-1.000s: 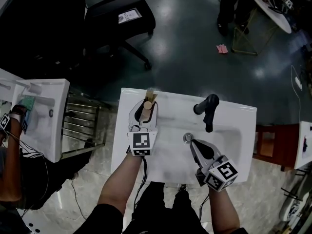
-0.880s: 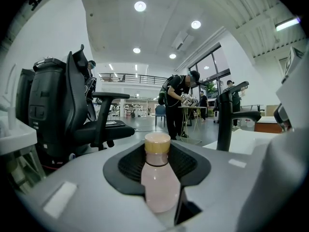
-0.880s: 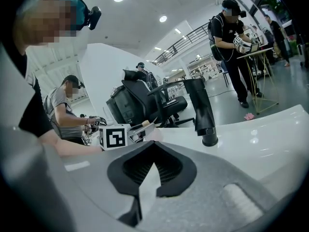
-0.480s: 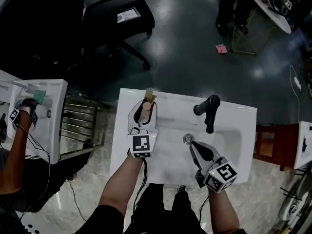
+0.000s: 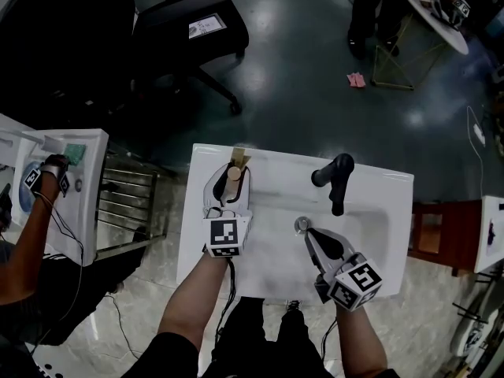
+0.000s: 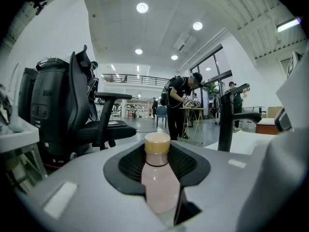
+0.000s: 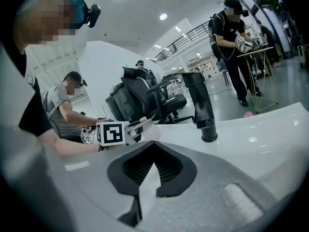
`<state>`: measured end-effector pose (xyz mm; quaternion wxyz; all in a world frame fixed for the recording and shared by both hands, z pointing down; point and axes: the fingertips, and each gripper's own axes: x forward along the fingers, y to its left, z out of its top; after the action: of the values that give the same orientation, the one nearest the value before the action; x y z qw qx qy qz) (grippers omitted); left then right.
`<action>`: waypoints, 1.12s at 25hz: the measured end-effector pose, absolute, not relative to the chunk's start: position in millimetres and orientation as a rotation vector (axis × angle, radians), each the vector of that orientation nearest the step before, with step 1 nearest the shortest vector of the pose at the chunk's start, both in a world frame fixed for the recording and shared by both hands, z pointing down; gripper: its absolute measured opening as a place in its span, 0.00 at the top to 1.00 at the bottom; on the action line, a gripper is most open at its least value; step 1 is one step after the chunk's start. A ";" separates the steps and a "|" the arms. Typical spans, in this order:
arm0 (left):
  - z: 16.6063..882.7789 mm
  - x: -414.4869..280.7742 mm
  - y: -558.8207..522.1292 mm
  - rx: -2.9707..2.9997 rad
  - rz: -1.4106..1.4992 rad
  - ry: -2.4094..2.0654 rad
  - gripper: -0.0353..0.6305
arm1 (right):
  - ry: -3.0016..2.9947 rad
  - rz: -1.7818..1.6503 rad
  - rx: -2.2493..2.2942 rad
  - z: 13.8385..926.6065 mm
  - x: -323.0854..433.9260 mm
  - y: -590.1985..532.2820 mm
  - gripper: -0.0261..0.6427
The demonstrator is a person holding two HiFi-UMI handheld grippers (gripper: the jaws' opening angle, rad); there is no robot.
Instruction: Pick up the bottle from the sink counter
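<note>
The bottle point(image 5: 234, 173) is at the far left of the white counter point(image 5: 378, 191), between the jaws of the left gripper point(image 5: 231, 172). In the left gripper view the jaws are clamped on its sides, just below the neck. It stands upright there, pale pink and opaque with a tan cap point(image 6: 157, 142) on top. What is inside it does not show, and I cannot tell whether its base rests on the counter.

The basin point(image 5: 272, 246) fills the near middle of the counter, with a round metal drain point(image 5: 301, 224) in it. The right gripper point(image 5: 308, 231) hangs over the basin just beside the drain, its jaws closed tip to tip with nothing between them. A black tap point(image 5: 336, 178) stands at the far right, well apart from the bottle.
</note>
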<state>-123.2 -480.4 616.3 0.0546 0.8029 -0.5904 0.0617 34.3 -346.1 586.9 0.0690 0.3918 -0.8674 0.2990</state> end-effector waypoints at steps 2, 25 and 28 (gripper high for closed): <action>616.2 -123.8 -479.5 2.431 0.183 -1.780 0.74 | -2.588 0.870 1.168 591.3 38.0 -344.4 0.96; 570.8 -127.2 -446.0 2.405 0.159 -1.726 0.74 | -2.680 0.840 1.127 558.3 30.8 -339.6 0.96; 560.0 -124.9 -434.3 2.406 0.167 -1.721 0.74 | -2.698 0.820 1.114 551.1 32.5 -335.4 0.96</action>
<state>-124.9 -434.3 560.0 0.0890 0.8089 -0.5785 0.0562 32.5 -335.4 551.1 0.0552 0.3668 -0.8886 0.2699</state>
